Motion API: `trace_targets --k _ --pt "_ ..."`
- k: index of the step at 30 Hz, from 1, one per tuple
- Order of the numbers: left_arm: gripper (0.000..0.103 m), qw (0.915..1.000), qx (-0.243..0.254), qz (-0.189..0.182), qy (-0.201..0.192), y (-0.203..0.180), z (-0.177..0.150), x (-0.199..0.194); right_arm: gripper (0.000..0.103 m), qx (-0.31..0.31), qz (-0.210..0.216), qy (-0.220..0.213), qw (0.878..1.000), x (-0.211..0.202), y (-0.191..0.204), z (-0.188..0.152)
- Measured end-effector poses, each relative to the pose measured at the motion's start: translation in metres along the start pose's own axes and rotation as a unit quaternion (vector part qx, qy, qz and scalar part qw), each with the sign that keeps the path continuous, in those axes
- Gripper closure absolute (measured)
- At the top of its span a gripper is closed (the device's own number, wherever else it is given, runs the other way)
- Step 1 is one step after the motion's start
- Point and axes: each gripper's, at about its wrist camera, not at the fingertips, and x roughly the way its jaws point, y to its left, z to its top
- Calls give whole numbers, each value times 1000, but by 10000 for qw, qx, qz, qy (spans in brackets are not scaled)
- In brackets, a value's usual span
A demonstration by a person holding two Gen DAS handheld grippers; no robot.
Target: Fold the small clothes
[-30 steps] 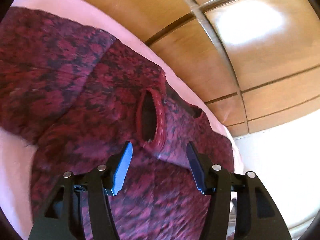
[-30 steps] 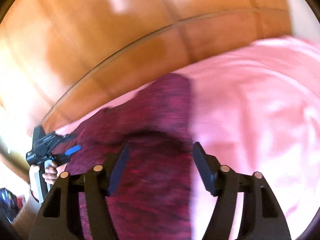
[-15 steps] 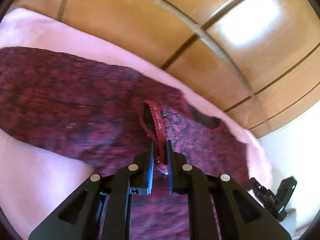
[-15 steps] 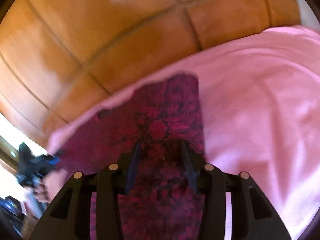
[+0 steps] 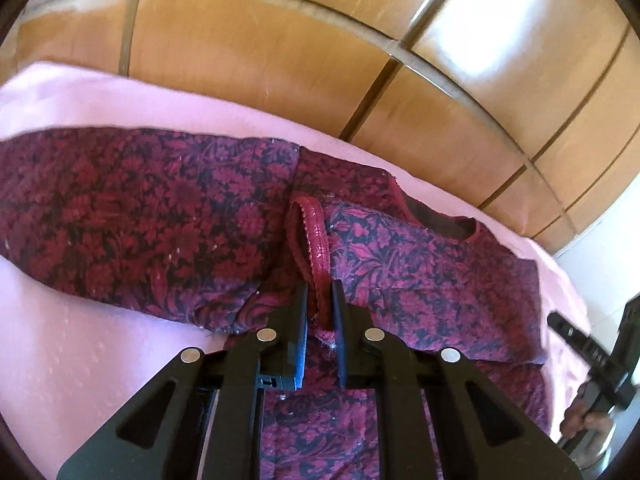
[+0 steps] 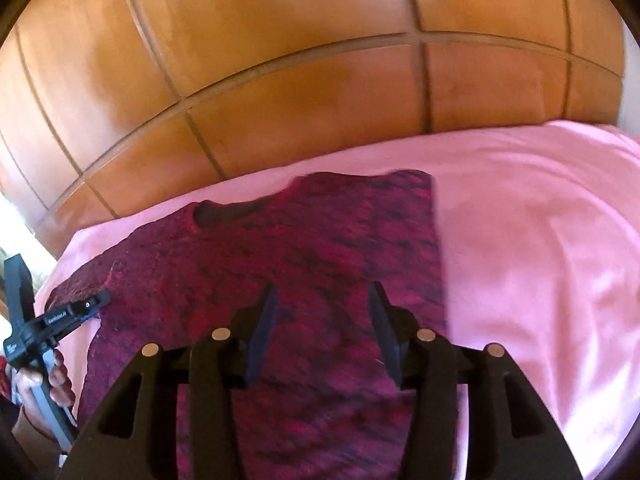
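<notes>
Presently catalogued: one garment (image 5: 140, 216), dark red floral, lay spread on a pink sheet (image 5: 80, 352) before a wooden panelled wall (image 5: 248, 48).

Left gripper (image 5: 319, 312): jaws nearly together, pinching the red trimmed armhole edge (image 5: 316, 240) at its near end. That trim ran away from the fingers toward the far side, roughly in line with them. A sleeve or folded flap stretched to the left of the pinch; the neck opening (image 5: 444, 220) lay far right of it.

Right gripper (image 6: 322, 320): jaws stood at a middling gap, having just been opening, with nothing pinched between them; cloth lay below and beyond the fingers. The view was blurred. The garment's straight right edge (image 6: 436, 240) ran near to far, just right of the right finger.

Judgement: the garment's long axis ran left to right across the sheet. The left hand was already on the cloth, so it was nearer to begin the fold; the right hand would need to drop onto the fabric directly under it.
</notes>
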Motion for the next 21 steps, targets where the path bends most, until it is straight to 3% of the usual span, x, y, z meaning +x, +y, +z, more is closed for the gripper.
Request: trace_targets --k 4,11,14,17,21 --pt "92 9992 83 369 115 3 -9 22 55 -250 -293 315 9988 44 16 -8" --pt "87 9997 -156 184 -5 19 -16 8 54 -453 -565 -101 9973 52 25 -25" --pt "86 9978 -644 -140 -96 36 -19 -13 51 -447 -516 -154 9975 51 24 -28" --pt "86 9931 -1127 -200 -251 61 -23 -34 47 -445 -457 -162 9978 50 23 -29" --pt "86 9806 -1858 -251 -569 119 -22 -63 42 -460 -387 -162 9981 48 24 -30"
